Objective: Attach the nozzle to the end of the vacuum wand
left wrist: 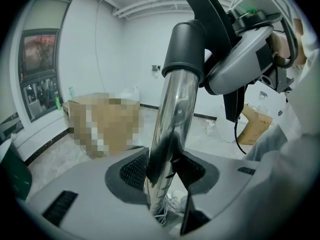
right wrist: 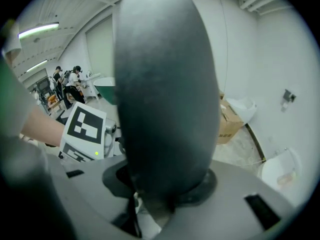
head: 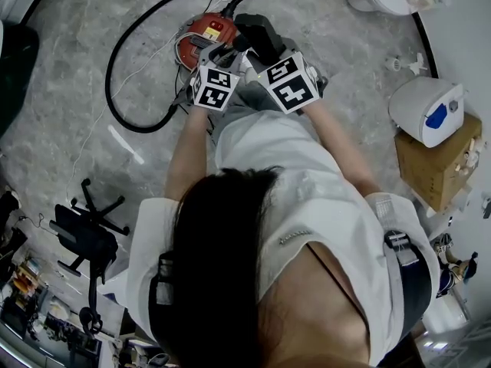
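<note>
My left gripper [left wrist: 167, 174] is shut on the chrome vacuum wand [left wrist: 172, 124], which stands upright between its jaws. A black collar [left wrist: 184, 51] caps the wand's top end, and a black curved neck rises from it. My right gripper [right wrist: 165, 196] is shut on the dark grey nozzle [right wrist: 167, 99], which fills most of the right gripper view. In the head view both marker cubes, the left one [head: 213, 88] and the right one [head: 291, 83], sit side by side above the black nozzle [head: 261, 35]. How fully the collar sits on the wand I cannot tell.
The red vacuum body [head: 205, 35] lies on the grey floor just beyond the grippers, with its black hose [head: 115, 67] looping to the left. A cardboard box [head: 437, 163] and a white-and-blue appliance [head: 426, 110] stand at the right. A black office chair [head: 88, 236] lies at the lower left.
</note>
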{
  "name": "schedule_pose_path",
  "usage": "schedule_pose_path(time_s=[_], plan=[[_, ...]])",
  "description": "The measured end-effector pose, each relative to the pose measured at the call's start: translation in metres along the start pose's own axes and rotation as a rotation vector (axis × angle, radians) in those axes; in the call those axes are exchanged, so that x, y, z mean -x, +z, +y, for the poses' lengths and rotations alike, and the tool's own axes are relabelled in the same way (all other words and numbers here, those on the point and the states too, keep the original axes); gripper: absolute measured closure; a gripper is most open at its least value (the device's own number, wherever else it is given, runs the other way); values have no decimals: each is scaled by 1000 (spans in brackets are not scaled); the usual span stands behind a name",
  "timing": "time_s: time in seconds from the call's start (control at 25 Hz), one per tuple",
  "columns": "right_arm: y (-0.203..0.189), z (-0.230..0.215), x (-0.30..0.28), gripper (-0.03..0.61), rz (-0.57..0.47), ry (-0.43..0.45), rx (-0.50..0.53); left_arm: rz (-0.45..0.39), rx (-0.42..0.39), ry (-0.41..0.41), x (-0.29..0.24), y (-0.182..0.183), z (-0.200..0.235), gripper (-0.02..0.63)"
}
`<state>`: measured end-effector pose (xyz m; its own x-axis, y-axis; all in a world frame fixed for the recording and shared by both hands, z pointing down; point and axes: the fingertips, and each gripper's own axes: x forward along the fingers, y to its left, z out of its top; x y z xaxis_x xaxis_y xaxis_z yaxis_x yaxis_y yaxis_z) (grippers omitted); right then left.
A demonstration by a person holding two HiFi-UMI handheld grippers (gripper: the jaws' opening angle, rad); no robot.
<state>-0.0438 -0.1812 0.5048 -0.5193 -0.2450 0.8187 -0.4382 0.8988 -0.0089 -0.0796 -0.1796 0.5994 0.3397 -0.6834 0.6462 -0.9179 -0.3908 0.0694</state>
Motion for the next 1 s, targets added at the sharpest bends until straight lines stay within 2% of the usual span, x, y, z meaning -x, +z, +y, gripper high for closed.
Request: schedule_pose_path(time_s=[0.2, 0.4, 0.72, 1.0], plan=[[2, 2, 0, 413, -4, 15, -23, -4, -5, -2, 1, 1, 1, 453], [1, 7, -2, 416, -3, -19, 19, -4, -29, -10, 2, -1, 1, 459], [1, 6, -4, 416, 30, 27, 28, 0, -38, -12, 1, -1, 1, 460], [0, 3, -9, 410, 4, 29, -14, 6, -34, -19, -2, -3, 4, 460]])
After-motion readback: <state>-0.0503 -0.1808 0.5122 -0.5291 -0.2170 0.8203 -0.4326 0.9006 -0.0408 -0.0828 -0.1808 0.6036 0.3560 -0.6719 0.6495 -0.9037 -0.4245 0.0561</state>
